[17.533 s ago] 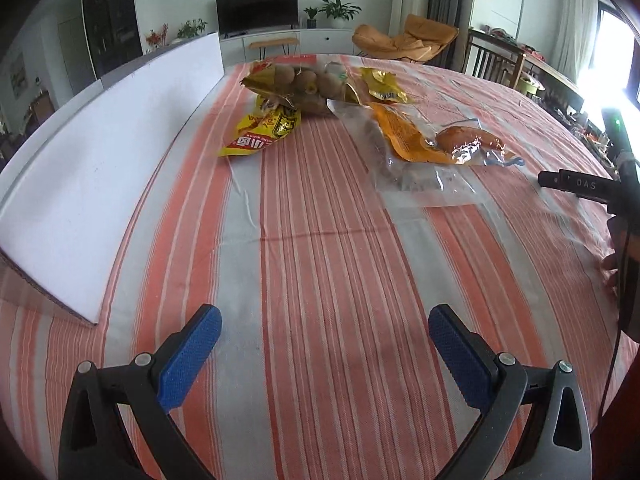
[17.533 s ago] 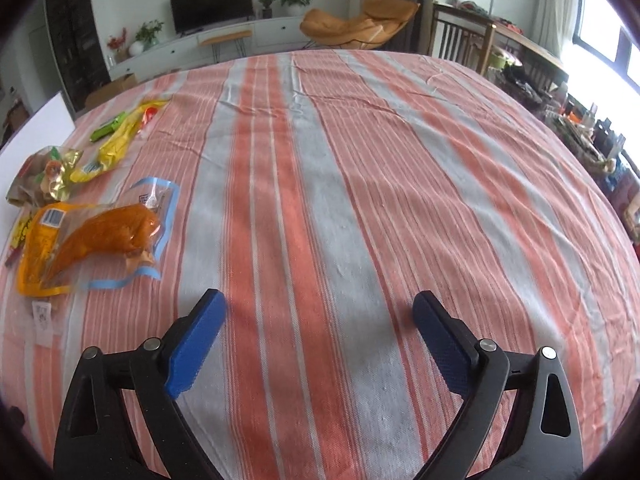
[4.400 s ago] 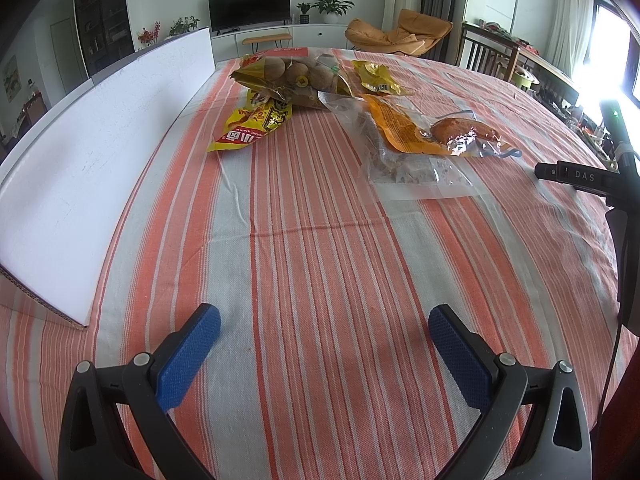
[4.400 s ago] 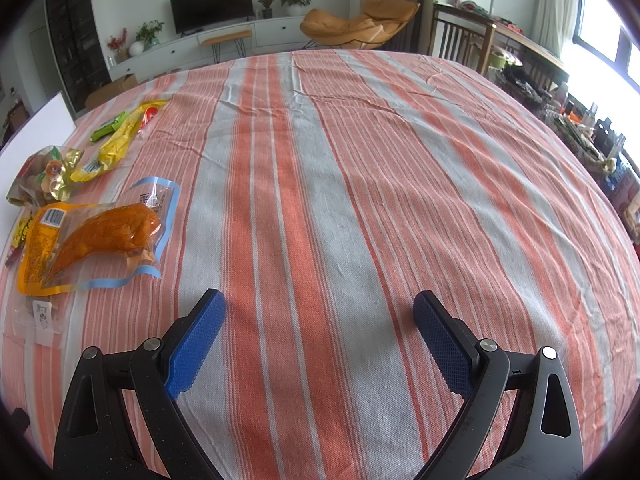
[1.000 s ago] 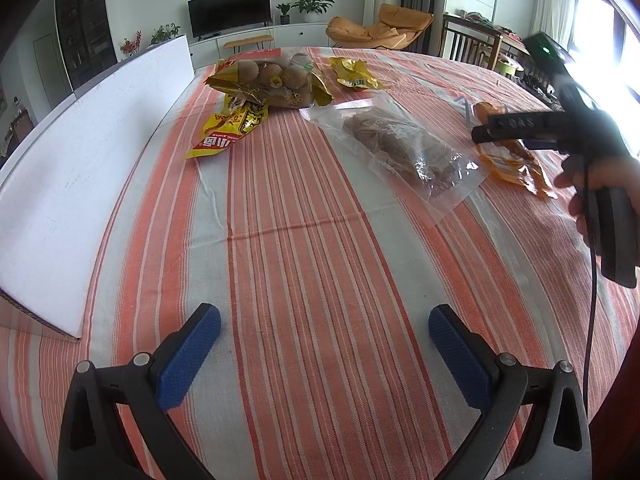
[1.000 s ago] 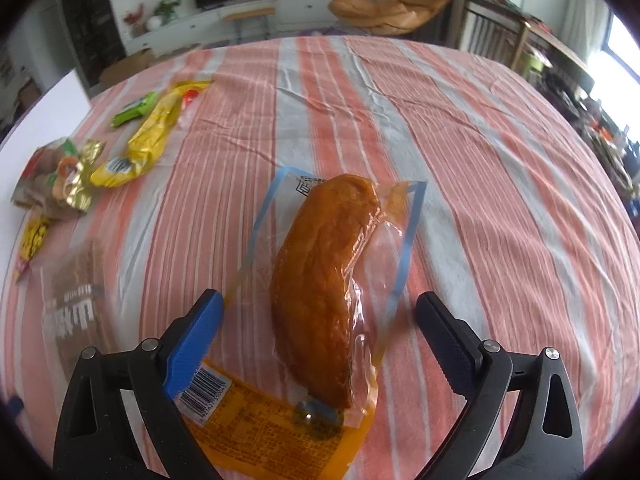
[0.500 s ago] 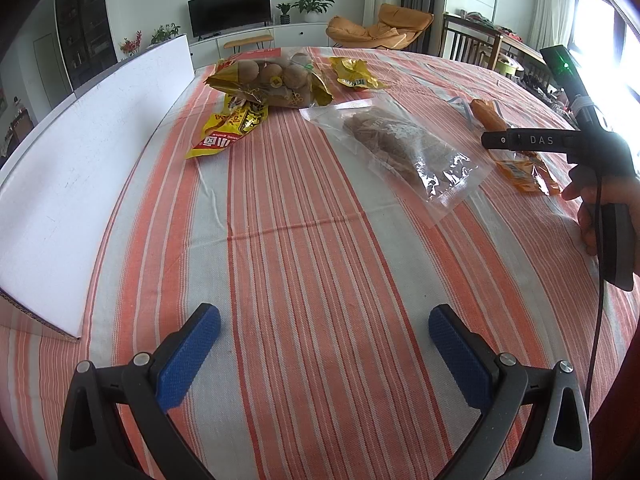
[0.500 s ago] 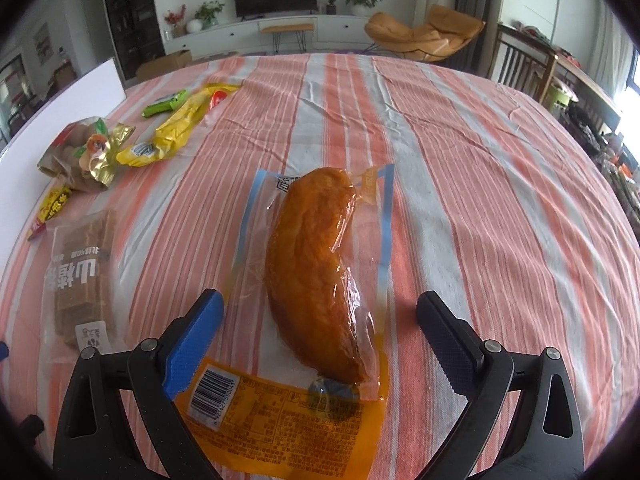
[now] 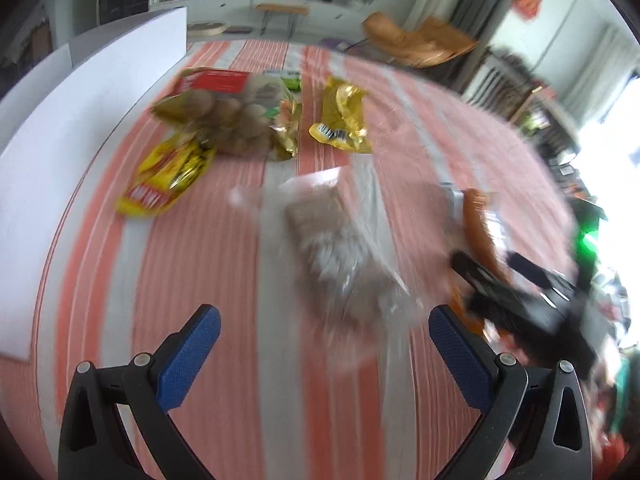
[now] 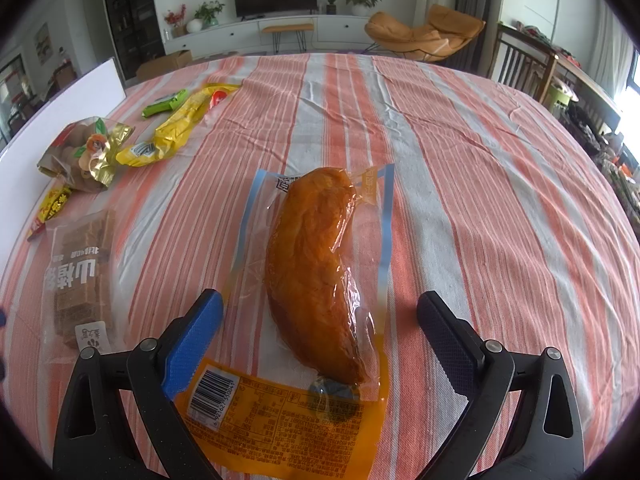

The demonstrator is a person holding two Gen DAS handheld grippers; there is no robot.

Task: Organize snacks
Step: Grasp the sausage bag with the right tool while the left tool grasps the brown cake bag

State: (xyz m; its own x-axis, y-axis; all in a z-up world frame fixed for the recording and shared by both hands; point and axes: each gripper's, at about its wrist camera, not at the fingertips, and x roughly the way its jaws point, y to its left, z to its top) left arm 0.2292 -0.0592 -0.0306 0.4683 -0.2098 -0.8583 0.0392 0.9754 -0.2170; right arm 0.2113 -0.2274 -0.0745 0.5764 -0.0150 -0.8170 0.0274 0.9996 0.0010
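At frame centre, right view: the vacuum-packed chicken piece lies flat on the striped desk.
My right gripper: jaws spread, straddling its near end.
My left gripper: jaws spread, empty.
Left view, centre: clear brown-snack bag, blurred.

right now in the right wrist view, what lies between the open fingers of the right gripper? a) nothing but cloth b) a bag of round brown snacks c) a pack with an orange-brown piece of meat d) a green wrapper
c: the sealed meat pack lies flat on the striped tablecloth, its lower end between the fingers of the open right gripper, which are not closed on it.
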